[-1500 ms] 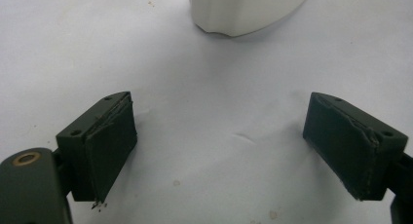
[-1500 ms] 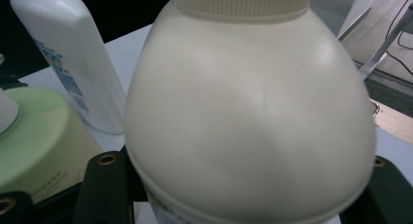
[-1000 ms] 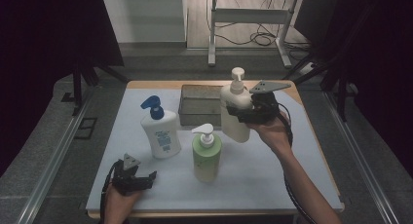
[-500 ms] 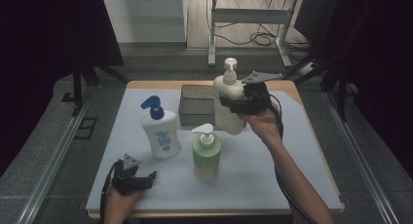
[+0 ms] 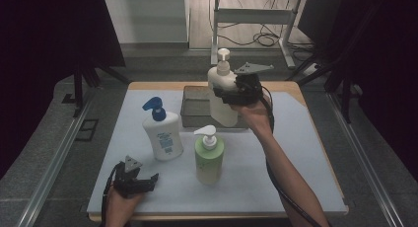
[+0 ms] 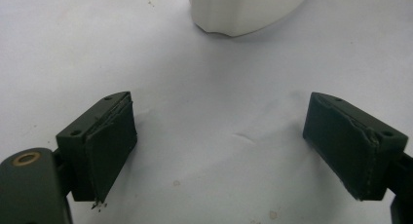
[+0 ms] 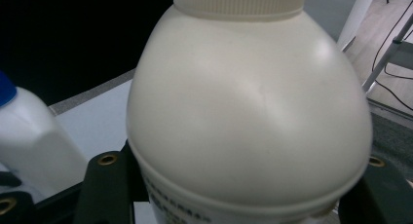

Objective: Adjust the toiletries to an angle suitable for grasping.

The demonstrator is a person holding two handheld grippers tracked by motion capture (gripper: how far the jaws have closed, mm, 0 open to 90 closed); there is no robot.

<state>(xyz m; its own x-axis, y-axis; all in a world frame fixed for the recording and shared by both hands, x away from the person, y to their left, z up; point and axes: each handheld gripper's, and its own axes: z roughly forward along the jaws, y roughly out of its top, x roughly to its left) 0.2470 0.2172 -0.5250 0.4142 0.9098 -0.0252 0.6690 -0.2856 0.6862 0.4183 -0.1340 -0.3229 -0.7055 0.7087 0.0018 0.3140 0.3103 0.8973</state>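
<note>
A cream pump bottle (image 5: 217,79) (image 7: 243,112) is held upright in my right gripper (image 5: 227,95), whose jaws are shut on its body just below the shoulder. It hangs at the right end of a dark metal tray (image 5: 193,108) at the back of the white mat. My left gripper (image 5: 148,180) (image 6: 234,151) rests near the mat's front left corner, open, with bare mat between its pads. A white bottle with a blue pump (image 5: 162,133) (image 7: 34,136) stands left of centre; its base (image 6: 243,9) shows beyond the left jaws.
A green pump bottle (image 5: 208,155) stands in the middle of the mat (image 5: 296,177), in front of the tray. Metal rails run along both sides of the table. Cables and a stand's legs lie on the floor behind the table.
My right gripper has carried the cream bottle to the left and a little farther back, toward the tray. The left gripper has stayed where it was.
</note>
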